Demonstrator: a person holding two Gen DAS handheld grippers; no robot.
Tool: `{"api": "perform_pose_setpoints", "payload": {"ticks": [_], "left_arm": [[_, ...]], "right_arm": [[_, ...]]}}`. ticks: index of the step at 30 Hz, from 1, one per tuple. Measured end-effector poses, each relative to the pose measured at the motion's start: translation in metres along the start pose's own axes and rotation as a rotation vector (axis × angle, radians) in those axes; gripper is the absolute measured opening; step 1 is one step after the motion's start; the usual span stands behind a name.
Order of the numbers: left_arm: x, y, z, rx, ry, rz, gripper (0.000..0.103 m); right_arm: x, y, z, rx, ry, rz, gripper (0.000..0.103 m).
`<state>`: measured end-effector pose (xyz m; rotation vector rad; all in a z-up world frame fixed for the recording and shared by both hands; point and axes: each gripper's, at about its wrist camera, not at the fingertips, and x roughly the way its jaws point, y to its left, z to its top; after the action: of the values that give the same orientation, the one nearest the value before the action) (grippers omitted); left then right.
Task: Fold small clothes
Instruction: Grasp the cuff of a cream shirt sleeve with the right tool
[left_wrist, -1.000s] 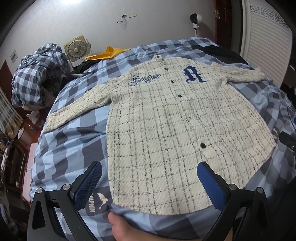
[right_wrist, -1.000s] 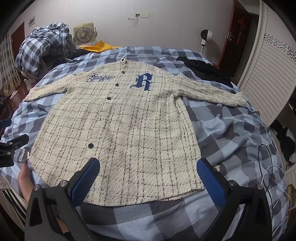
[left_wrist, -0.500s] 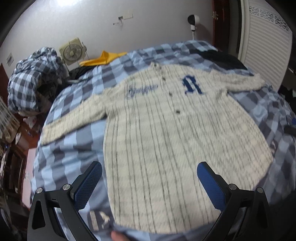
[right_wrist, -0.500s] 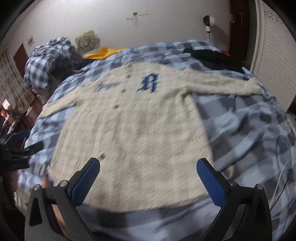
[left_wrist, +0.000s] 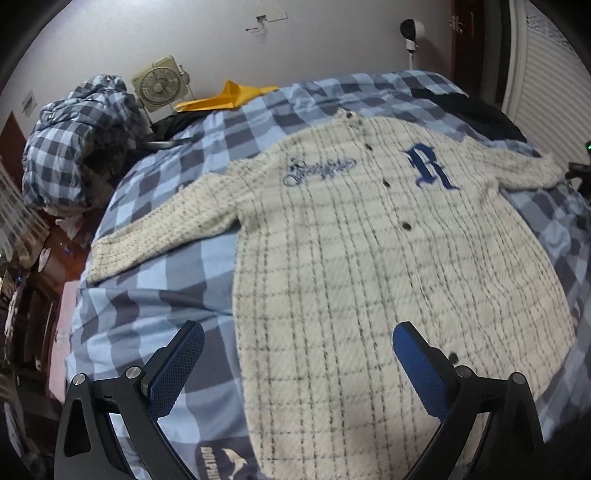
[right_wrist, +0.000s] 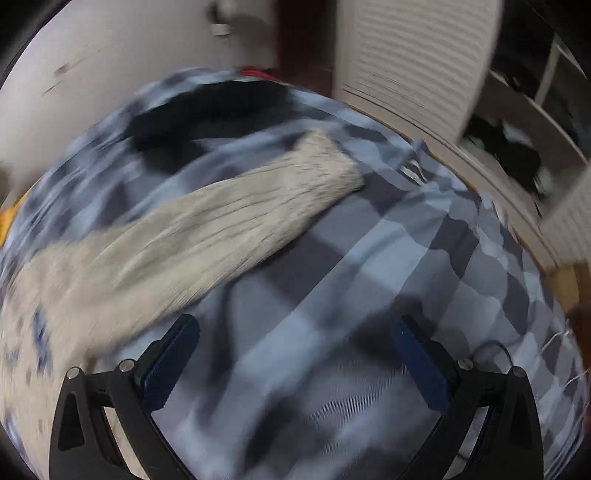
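Observation:
A cream tweed shirt (left_wrist: 369, 266) with black grid lines, dark buttons and a blue letter R lies flat and face up on the blue checked bed, sleeves spread. My left gripper (left_wrist: 295, 365) is open and empty above the shirt's lower left hem. Its left sleeve (left_wrist: 162, 229) stretches toward the bed's left edge. My right gripper (right_wrist: 295, 358) is open and empty above bare bedding, just right of the shirt's right sleeve (right_wrist: 229, 221). The right wrist view is blurred by motion.
A checked duvet heap (left_wrist: 77, 140), a small fan (left_wrist: 157, 83) and a yellow cloth (left_wrist: 225, 98) lie at the bed's far left. Dark clothing (right_wrist: 207, 110) lies at the far right. A white louvred door (right_wrist: 417, 55) and shelves stand right of the bed.
My right gripper has swung right and forward, from over the hem to beside the right sleeve. My left gripper has moved a little forward and left over the hem.

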<state>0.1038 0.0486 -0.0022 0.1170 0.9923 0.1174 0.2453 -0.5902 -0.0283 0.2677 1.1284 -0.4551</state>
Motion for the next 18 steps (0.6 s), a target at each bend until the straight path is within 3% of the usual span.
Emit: {"api": "perform_pose_setpoints", "payload": {"ticks": [6, 9, 11, 12, 13, 14, 15, 16, 18], "left_arm": [[0.007, -0.003, 0.003, -0.001, 0.027, -0.047, 0.103], [0.014, -0.010, 0.001, 0.014, 0.052, -0.058, 0.103], [0.017, -0.013, -0.001, 0.020, 0.068, -0.064, 0.103], [0.019, -0.015, -0.001, 0.022, 0.076, -0.069, 0.103], [0.019, -0.017, -0.002, 0.022, 0.079, -0.071, 0.103], [0.019, -0.017, -0.002, 0.022, 0.076, -0.072, 0.103], [0.019, -0.017, -0.002, 0.021, 0.073, -0.070, 0.103], [0.018, -0.017, -0.002, 0.019, 0.068, -0.064, 0.103], [0.016, -0.014, -0.003, 0.007, 0.059, -0.060, 0.103]], "right_arm": [[0.072, 0.011, 0.037, 0.116, 0.056, -0.005, 0.102], [0.097, 0.017, 0.042, 0.131, 0.054, -0.088, 0.101], [0.098, 0.017, 0.044, 0.169, 0.034, -0.069, 0.083], [0.097, 0.020, 0.045, 0.176, 0.030, -0.044, 0.060], [0.097, 0.026, 0.046, 0.161, 0.033, -0.019, 0.022], [0.095, 0.036, 0.047, 0.119, 0.042, -0.018, 0.006], [0.092, 0.044, 0.048, 0.086, 0.037, -0.030, 0.005], [0.076, 0.056, 0.049, 0.031, -0.016, -0.080, 0.005], [0.038, 0.070, 0.052, 0.001, -0.125, -0.086, 0.005]]}}
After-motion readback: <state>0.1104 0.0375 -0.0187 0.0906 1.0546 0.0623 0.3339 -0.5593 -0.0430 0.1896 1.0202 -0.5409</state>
